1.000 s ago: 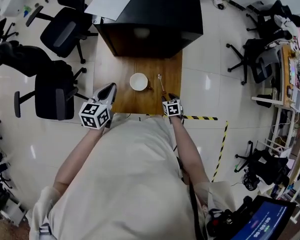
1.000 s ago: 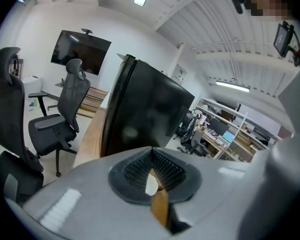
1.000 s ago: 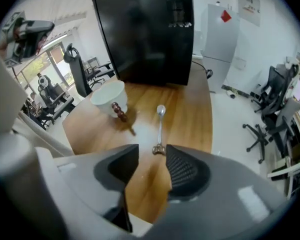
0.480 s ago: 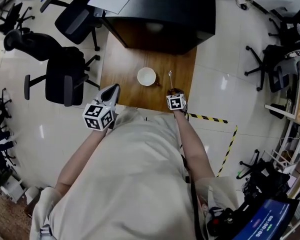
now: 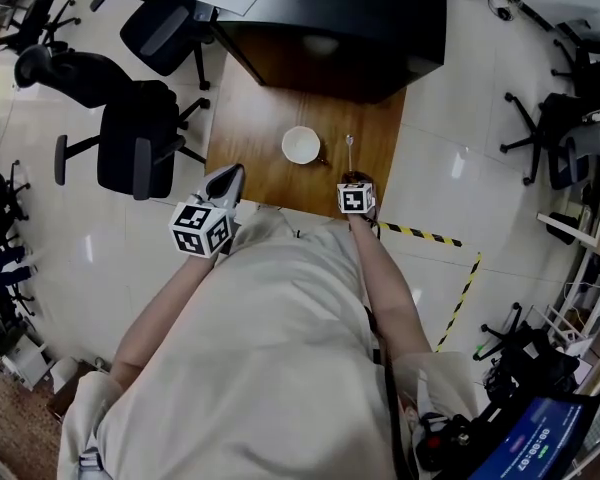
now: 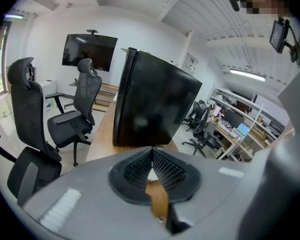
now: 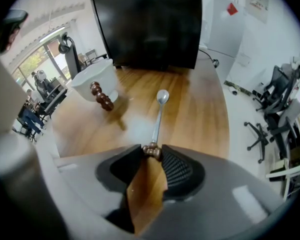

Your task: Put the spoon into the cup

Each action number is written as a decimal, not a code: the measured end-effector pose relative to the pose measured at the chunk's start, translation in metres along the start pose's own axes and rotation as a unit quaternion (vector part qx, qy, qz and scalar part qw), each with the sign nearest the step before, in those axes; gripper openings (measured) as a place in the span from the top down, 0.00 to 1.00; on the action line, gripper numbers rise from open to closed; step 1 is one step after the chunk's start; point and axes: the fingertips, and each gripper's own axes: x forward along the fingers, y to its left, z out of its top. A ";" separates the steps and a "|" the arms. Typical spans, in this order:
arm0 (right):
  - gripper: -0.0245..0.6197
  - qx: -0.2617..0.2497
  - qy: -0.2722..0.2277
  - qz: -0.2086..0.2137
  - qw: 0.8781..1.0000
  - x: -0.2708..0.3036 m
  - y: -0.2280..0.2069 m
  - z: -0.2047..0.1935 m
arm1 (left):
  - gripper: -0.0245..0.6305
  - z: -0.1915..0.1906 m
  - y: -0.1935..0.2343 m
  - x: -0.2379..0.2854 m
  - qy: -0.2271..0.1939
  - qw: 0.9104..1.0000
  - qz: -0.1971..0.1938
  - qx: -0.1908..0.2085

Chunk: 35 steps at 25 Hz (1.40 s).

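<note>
- In the head view, the person's pale shirt [image 5: 270,348] fills the lower half of the frame. Both arms reach up the picture toward the near edge of a wooden table [image 5: 250,138].
- The left gripper [image 5: 229,175] sits left of centre, at the table's near left corner. In the left gripper view [image 6: 152,150] its ribbed jaws meet tip to tip. It is closed, with nothing between the jaws.
- The right gripper [image 5: 354,179] sits right of centre at the table's near edge and points steeply down. In the right gripper view [image 7: 152,151] its jaws have just been closing, and they pinch the brown beaded end of the spoon's handle.
- The spoon [image 7: 159,115] lies on the wood and runs from those jaws straight up the frame, with its silver bowl at the far end, near the centre of the picture. In the head view it is a thin pale line just above the right gripper [image 5: 349,151].
- The cup [image 5: 301,145] is white and stands upright on the table to the left of the spoon, near it but not touching. In the right gripper view it appears at upper left [image 7: 93,81], with its own brown beaded handle on the side toward the spoon.
- Farther up, a large black cabinet [image 5: 340,18] stands on the table's far end and fills the top of the frame.
- Around the table is a pale floor [image 5: 450,118]. Black office chairs [image 5: 130,148] stand at upper left, and a strip of yellow-and-black tape [image 5: 420,236] runs at right of centre.
</note>
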 end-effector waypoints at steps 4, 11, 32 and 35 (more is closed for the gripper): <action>0.76 0.010 -0.016 0.003 1.000 -0.003 0.000 0.002 | 1.00 -0.003 0.001 0.000 0.001 1.000 -0.003 -0.001; 0.76 0.038 -0.065 0.017 0.997 -0.038 0.005 0.018 | 1.00 -0.002 -0.008 0.009 -0.007 1.000 -0.030 -0.001; 0.76 -0.042 -0.134 0.113 0.984 -0.125 0.083 0.104 | 1.00 -0.010 0.002 0.024 -0.023 0.998 -0.060 -0.027; 0.76 -0.075 -0.119 0.126 0.982 -0.122 0.099 0.107 | 1.00 -0.011 0.005 0.024 -0.025 0.997 -0.060 -0.033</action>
